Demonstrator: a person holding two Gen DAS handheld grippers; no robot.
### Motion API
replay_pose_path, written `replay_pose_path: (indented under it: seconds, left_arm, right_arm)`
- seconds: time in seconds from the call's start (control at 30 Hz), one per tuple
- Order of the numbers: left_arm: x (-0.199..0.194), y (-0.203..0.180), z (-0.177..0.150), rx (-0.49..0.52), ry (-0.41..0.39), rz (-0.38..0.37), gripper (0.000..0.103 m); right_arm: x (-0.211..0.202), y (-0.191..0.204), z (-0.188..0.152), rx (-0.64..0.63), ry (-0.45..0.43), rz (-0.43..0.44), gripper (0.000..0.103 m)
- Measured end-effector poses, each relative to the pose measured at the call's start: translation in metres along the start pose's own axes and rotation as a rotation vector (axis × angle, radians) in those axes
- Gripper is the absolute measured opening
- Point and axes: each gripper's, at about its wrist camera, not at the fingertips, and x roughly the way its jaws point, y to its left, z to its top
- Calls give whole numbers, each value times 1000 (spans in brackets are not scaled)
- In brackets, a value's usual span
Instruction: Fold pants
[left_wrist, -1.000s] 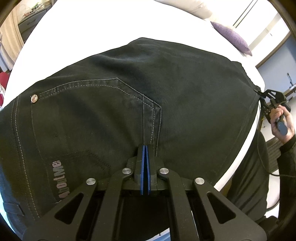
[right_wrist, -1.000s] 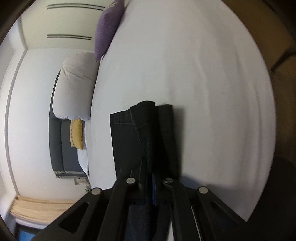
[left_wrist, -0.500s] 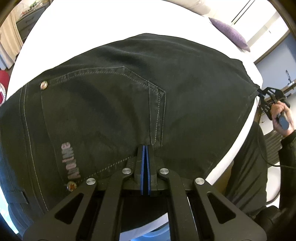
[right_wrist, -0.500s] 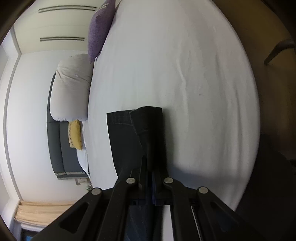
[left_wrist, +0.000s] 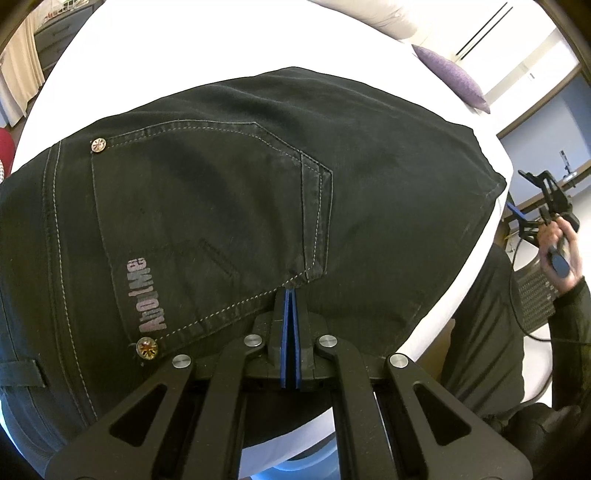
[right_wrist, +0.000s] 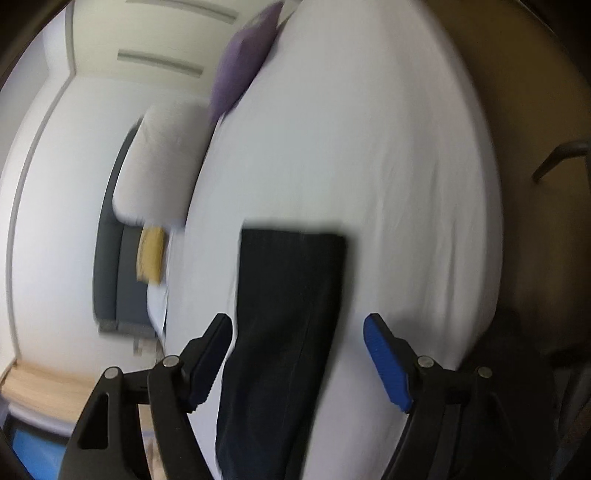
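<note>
Pants (left_wrist: 258, 206) lie spread across the white bed (left_wrist: 192, 48), black denim with pale stitching, back pocket (left_wrist: 207, 229) facing up and a copper rivet (left_wrist: 99, 145) at its far left corner. Left gripper (left_wrist: 289, 295) sits at the near edge of the cloth, its blue pads pressed flat together, no gap showing; the tips meet the fabric right at the pocket's lower corner, though whether any cloth is pinched between them cannot be told from this angle. A printed grey logo (left_wrist: 149, 295) runs up the pocket just left of the tool.

Over on the right side, the right gripper (left_wrist: 532, 206) shows small in the left wrist view, held in the person's hand (left_wrist: 561, 243) just off the bed's edge, beside the pant hem. From its own camera, the right gripper (right_wrist: 297, 354) has its jaws swinging apart, and they stand wide. The folded leg end (right_wrist: 288, 295) lies between the blue pads (right_wrist: 386, 363), flat on the sheet, and neither pad touches it. The picture is blurred with motion.

Far up the bed a purple cushion (right_wrist: 243, 81) leans at the sheet's edge, with a grey pillow (right_wrist: 159, 162) and a yellow cushion (right_wrist: 150, 254) to the left of it.
</note>
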Motion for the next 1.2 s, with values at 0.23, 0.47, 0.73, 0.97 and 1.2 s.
replay_pose_path:
  seconds: [0.23, 0.47, 0.73, 0.97, 1.2]
  left_arm:
    - [-4, -1, -5, 3, -7, -2, 1]
    - [-9, 1, -14, 2, -14, -21, 1]
    - [-9, 3, -16, -4, -18, -31, 1]
    - [-10, 2, -14, 7, -8, -28, 1]
    - [-10, 3, -12, -1, -3, -38, 1]
  right_arm:
    - [41, 52, -124, -192, 450, 99, 48]
    - [77, 48, -191, -179, 607, 62, 48]
    - [85, 47, -197, -131, 630, 68, 44]
    - [92, 36, -206, -126, 654, 59, 4]
    - [81, 21, -205, -100, 652, 65, 2]
